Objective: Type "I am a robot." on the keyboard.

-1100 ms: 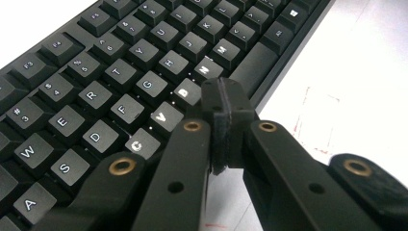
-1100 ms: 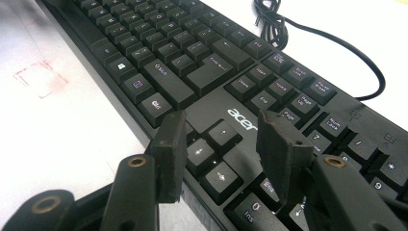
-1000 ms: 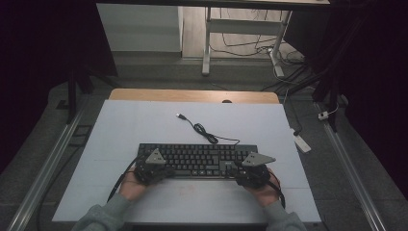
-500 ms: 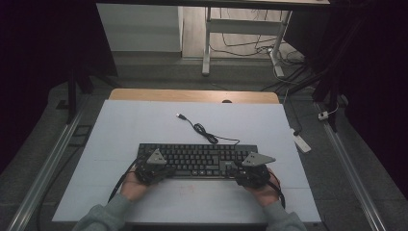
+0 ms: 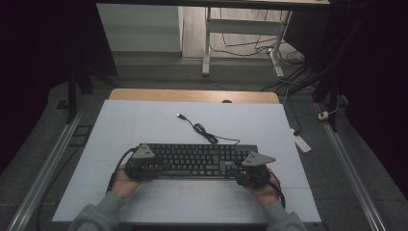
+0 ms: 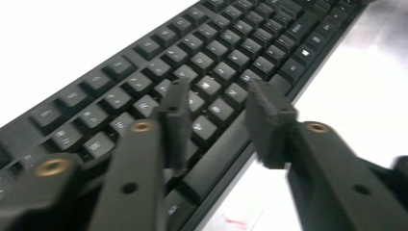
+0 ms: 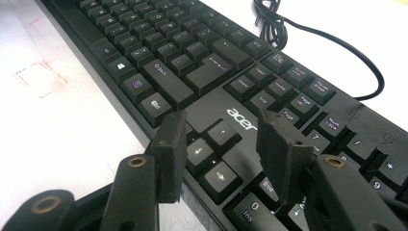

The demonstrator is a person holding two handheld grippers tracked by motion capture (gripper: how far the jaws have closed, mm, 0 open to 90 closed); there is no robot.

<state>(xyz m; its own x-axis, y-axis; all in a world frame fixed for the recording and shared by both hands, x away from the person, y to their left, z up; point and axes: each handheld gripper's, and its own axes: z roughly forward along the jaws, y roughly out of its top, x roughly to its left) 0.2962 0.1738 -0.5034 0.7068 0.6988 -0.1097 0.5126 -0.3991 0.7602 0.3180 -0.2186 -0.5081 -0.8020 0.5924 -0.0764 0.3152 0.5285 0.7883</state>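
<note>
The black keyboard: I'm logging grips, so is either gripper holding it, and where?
Neither holds the black keyboard. The left gripper, jaws just opened, and the right gripper stand open above its keys near the front edge.

Dim high view with dark surroundings; blown-out white table [image 6: 72, 29], blurred near claws

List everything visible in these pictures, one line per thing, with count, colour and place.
keyboard: one, black, near middle of the board, lying flat
keyboard cable: one, black, loose on the board behind the keyboard, plug end free
board: one, white, covering the table
table: one, wooden edge showing at the far side
power strip: one, white, on the floor right of the table
red marks: faint, on the board in front of the keyboard
left tool: one, black, jaws have just been opening, above the keyboard's left end
right tool: one, black, jaws open, above the arrow keys
</note>
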